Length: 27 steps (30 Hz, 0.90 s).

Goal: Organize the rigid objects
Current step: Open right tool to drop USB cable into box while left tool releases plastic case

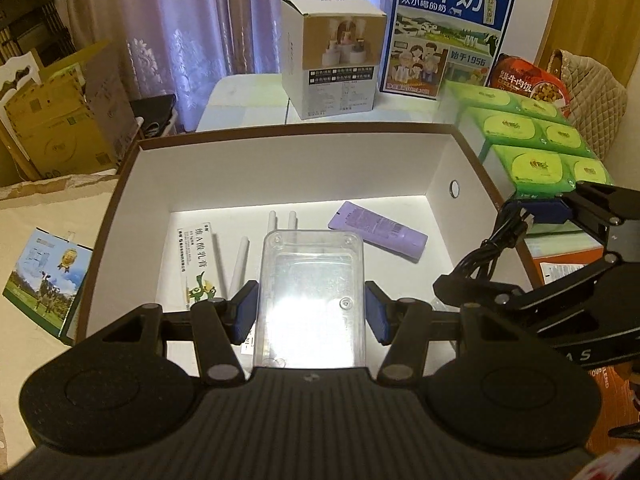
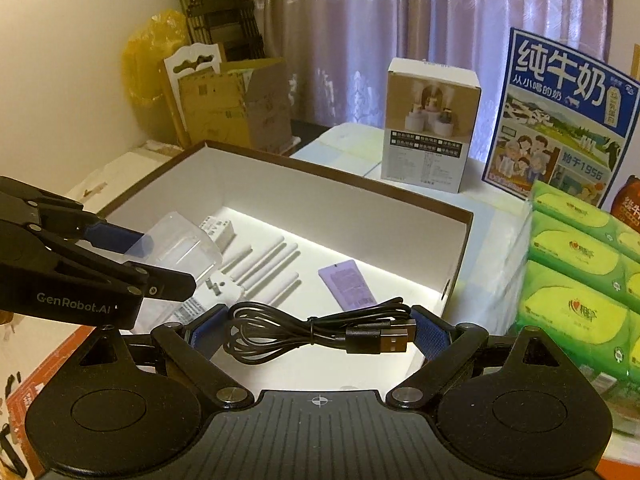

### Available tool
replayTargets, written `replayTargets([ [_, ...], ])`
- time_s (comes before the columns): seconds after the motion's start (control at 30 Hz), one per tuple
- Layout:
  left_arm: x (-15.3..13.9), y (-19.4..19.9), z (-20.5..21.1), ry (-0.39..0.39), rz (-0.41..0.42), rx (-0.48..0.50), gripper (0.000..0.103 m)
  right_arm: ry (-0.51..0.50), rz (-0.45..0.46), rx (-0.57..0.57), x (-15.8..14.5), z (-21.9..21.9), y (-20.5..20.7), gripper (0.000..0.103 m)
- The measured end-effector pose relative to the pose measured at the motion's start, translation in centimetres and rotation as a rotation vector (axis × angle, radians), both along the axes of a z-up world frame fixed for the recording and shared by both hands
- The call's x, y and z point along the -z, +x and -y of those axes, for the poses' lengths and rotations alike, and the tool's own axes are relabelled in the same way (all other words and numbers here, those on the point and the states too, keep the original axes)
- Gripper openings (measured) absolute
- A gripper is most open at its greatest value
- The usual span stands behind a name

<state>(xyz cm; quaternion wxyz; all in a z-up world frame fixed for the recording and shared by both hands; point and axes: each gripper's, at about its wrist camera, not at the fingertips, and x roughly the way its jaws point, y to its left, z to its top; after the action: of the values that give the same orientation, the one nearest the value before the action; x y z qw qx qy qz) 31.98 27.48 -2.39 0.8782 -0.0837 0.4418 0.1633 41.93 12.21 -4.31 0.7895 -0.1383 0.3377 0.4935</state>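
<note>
Left claw [image 1: 311, 309] is clamped on a clear plastic case [image 1: 312, 296], held over the open box [image 1: 288, 168]. Right claw [image 2: 318, 330] is clamped on a coiled USB cable [image 2: 316, 330], spread wide, over the box's near edge.

Risks:
- Case is slick & gripped near 1 end; could pivot or slip, landing on the white sticks [image 2: 264, 260] & ointment carton [image 1: 197, 264].
- Cable bundle is soft, may sag out or snag the rim.
- 2 claws are close; they could collide.
</note>
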Motion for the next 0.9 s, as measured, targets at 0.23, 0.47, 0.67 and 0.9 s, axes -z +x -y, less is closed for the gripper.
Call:
replayTargets([
  [0.23, 1.0, 1.2, -0.5, -0.026, -0.017, 0.005, 0.052, -0.018, 0.001, -0.021, 0.6, -0.8, 1.2, 0.091],
  [0.47, 1.8, 2.1, -0.8, -0.039, -0.028, 0.008, 0.052, -0.046, -0.002, -0.034, 1.1, -1.0, 2.0, 0.092],
  [0.67, 2.1, 2.4, -0.8, -0.045, -0.034, 0.014, 0.052, -0.029, 0.006, -0.048, 0.9, -0.9, 2.3, 0.093],
  [0.9, 2.3, 2.9, -0.5, -0.053, -0.037, 0.027, 0.052, -0.024, 0.007, -0.043, 0.7, -0.5, 2.4, 0.093],
])
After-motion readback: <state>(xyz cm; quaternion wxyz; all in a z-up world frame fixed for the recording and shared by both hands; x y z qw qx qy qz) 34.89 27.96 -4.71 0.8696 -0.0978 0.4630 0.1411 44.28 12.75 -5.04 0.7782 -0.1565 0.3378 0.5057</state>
